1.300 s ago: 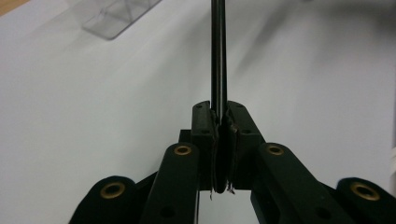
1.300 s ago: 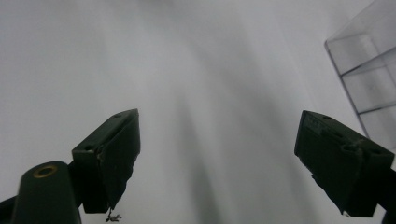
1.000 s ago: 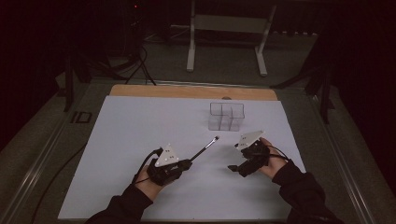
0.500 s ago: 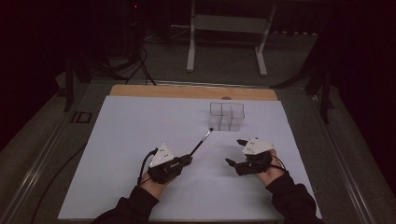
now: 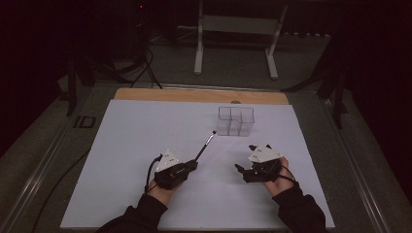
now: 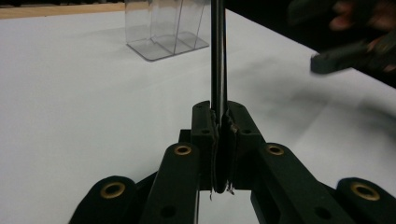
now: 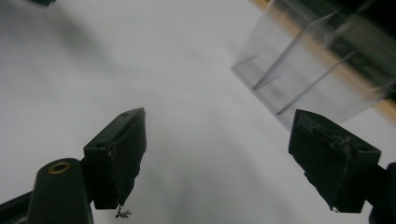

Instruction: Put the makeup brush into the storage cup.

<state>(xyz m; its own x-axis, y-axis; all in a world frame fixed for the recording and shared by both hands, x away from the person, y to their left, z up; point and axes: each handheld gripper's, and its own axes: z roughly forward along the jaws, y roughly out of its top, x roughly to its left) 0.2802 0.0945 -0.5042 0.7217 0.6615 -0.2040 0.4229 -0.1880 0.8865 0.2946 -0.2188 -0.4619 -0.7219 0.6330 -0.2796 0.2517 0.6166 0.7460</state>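
- High view: the left gripper (image 5: 193,165) lies low over the white mat (image 5: 121,145), in the person's left hand (image 5: 163,187). Its jaws are clenched on a thin black brush (image 5: 204,148).
- The brush goes up and to the right from the jaws. Its light tip is just beside the clear organizer (image 5: 235,120), at the near left corner of it; whether it touches the wall, one cannot tell.
- The organizer stands upright on the far part of the mat, near the wooden strip (image 5: 194,94) of the table edge. It has several compartments.
- The right gripper (image 5: 239,170) is in the right hand (image 5: 274,177), well apart from the left one, near the front right of the organizer. Its jaws point to the left and stand apart, with nothing between them.
- Left gripper view: the two black jaws are pressed together on the handle of the brush (image 6: 217,56), which rises straight up from them. The organizer (image 6: 163,28) stands on the mat (image 6: 70,102) behind, to the left of the handle. The other gripper (image 6: 345,53) is seen blurred at the right edge.
- Right gripper view: the right gripper (image 7: 217,154) is released; its two jaws stand wide apart over the mat (image 7: 140,70) and hold nothing. The organizer (image 7: 308,70) is at the upper right, tilted in this picture because the camera is turned.
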